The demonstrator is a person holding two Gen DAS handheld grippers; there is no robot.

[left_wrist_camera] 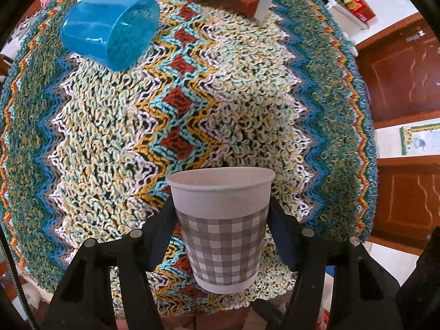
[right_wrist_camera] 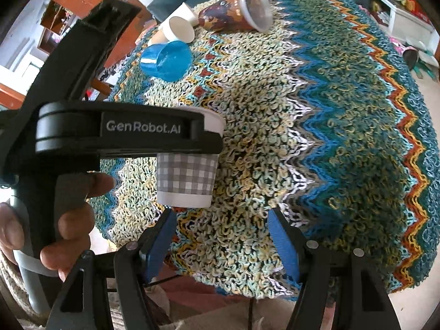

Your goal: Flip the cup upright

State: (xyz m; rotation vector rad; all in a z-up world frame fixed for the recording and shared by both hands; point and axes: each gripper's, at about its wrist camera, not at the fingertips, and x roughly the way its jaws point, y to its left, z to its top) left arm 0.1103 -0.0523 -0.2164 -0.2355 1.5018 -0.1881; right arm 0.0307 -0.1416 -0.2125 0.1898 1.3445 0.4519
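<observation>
A grey-checked paper cup (left_wrist_camera: 220, 231) stands upright, mouth up, between the fingers of my left gripper (left_wrist_camera: 220, 233), which is shut on its sides near the front edge of the knitted mat (left_wrist_camera: 247, 110). In the right wrist view the same cup (right_wrist_camera: 187, 178) is held just above the mat (right_wrist_camera: 302, 137), with the left gripper's body across its upper part. My right gripper (right_wrist_camera: 220, 236) is open and empty, just in front of and below the cup.
A blue plastic cup (left_wrist_camera: 110, 30) (right_wrist_camera: 166, 60) lies on its side at the mat's far left. White paper cups (right_wrist_camera: 178, 29) and a leaf-printed clear cup (right_wrist_camera: 236, 9) lie tipped at the far edge. Wooden cabinets (left_wrist_camera: 407, 82) stand to the right.
</observation>
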